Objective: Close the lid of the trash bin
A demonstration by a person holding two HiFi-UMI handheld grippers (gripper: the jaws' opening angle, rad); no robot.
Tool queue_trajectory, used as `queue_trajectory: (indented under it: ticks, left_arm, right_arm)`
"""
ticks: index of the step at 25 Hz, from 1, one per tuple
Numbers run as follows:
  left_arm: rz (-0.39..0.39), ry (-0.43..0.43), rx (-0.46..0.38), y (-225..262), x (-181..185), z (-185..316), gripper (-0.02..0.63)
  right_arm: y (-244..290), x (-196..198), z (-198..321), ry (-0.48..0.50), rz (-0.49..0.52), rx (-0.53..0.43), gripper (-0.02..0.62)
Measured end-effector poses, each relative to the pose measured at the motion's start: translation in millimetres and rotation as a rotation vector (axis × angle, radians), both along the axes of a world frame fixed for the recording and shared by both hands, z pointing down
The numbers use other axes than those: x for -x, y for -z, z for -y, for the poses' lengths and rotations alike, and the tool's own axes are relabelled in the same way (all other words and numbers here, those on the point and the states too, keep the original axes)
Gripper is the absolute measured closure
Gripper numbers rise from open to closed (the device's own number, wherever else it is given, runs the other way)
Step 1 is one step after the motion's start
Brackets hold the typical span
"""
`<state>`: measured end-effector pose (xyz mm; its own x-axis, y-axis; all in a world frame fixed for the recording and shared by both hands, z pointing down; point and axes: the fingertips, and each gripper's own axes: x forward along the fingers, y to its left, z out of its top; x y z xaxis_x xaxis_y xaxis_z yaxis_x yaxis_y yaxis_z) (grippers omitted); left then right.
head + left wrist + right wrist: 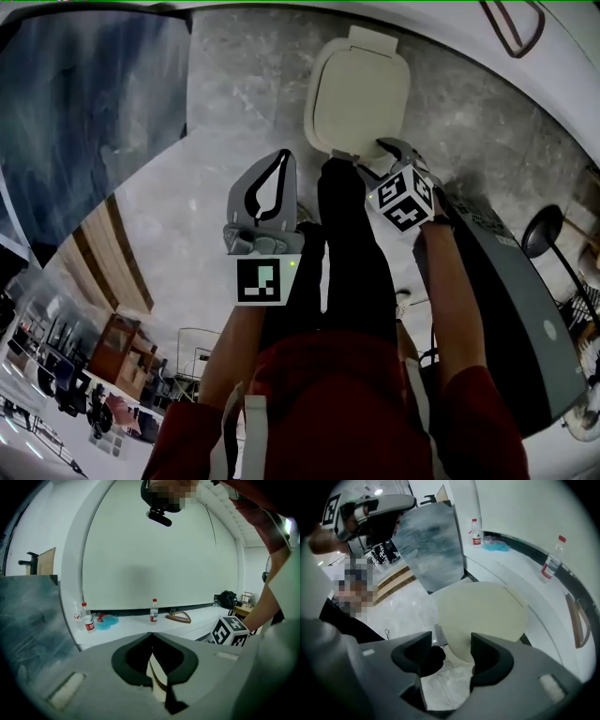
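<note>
Head view showed the cream rounded plastic trash bin [358, 101] standing on the grey marble floor [234, 94], its lid [483, 611] facing up. The right gripper [382, 152] held its fingers wide apart at the lid's near edge. The left gripper [279, 161] hung beside it, fingers together and empty.

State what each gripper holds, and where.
Nothing is held: the right gripper is open at the near edge of the lid, unclamped; the left gripper is shut, empty.
</note>
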<state>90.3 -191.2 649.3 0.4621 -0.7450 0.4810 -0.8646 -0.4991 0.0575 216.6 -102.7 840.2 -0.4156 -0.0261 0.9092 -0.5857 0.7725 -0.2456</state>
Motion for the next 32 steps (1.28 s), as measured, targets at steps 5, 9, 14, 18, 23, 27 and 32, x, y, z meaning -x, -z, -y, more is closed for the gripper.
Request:
queue_trajectory:
  ticks: [5, 9, 14, 18, 23, 27, 32]
  left_arm:
    - [0.001, 0.017, 0.035, -31.9, 0.4, -9.3, 0.607]
    - [0.013, 0.004, 0.067, -55.3, -1.7, -17.9, 0.607]
    - [0.0, 0.016, 0.102, -73.9, -2.1, -26.9, 0.607]
    - [0.02, -0.016, 0.109, -78.3, -4.6, -32.4, 0.607]
    - [0.01, -0.002, 0.127, -82.3, -4.8, -36.6, 0.607]
    - [-0.011, 0.035, 0.139, -82.6, -1.4, -39.2, 0.607]
    - [0.01, 0.008, 0.126, -83.8, -1.6, -43.5, 0.607]
  right_arm:
    - [-24.3, 1.9, -9.1, 0.017, -0.006, 0.03, 0.337]
    - [-39.1, 3.3, -13.2, 0.027, -0.014, 0.046, 0.336]
    - [-53.0, 6.3, -17.3, 0.031, -0.019, 0.066, 0.334]
    - [-60.4, 5.8, -18.0, 0.027, -0.043, 0.069, 0.336]
    - [-62.4, 5.4, -16.3, 0.008, -0.053, 0.069, 0.341]
    - [-62.8, 5.4, -14.8, 0.004, -0.061, 0.071, 0.353]
    - [-67.3, 5.2, -18.7, 0.072, -0.129, 0.052, 0.351]
